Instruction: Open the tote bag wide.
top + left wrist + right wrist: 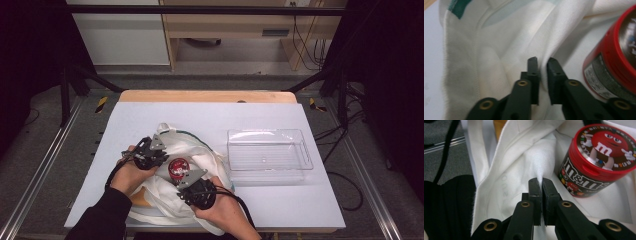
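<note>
Both grippers are pinching folds of the white cloth bag on the bench: the left gripper beside the red M&M's tub, the right gripper just on its other side. The grasp looks done; next probably calls for lifting both folds together to free the tub.

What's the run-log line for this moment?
left gripper: shut on white cloth bag | right gripper: shut on bag | candy tub: inside | clear bin: apart
</note>
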`<state>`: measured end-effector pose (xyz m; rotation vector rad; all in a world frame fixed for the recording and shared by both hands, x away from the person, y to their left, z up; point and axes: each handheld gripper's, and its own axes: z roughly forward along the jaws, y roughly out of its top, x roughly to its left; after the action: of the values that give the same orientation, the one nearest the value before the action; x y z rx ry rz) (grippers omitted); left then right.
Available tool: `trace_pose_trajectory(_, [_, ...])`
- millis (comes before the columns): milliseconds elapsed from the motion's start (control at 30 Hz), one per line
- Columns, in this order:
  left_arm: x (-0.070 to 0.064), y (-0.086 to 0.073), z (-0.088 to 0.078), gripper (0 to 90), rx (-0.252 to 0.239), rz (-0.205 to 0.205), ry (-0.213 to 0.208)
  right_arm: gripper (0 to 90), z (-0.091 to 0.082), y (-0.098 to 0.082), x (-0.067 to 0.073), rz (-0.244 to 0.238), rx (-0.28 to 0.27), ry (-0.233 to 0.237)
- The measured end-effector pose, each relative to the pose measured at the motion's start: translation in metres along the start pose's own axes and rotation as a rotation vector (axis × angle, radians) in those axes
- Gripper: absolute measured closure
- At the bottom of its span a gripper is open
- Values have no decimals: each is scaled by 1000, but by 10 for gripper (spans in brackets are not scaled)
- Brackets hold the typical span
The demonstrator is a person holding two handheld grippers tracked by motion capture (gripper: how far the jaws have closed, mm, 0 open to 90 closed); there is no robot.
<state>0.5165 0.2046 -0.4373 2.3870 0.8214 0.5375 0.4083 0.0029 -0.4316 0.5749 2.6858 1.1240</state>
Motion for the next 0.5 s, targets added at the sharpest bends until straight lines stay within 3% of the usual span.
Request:
trace_pose_trajectory(200, [8, 13, -16, 895, -47, -24, 63, 885, -7, -1, 10, -25, -4, 18])
trace_pose_trajectory(400, [23, 24, -31, 898, -105, -76, 119, 889, -9, -7, 22, -55, 1, 36])
trace_pose_trajectory(500, [24, 24, -26, 898, -89, -83, 129, 890, -8, -11, 24, -55, 9, 50])
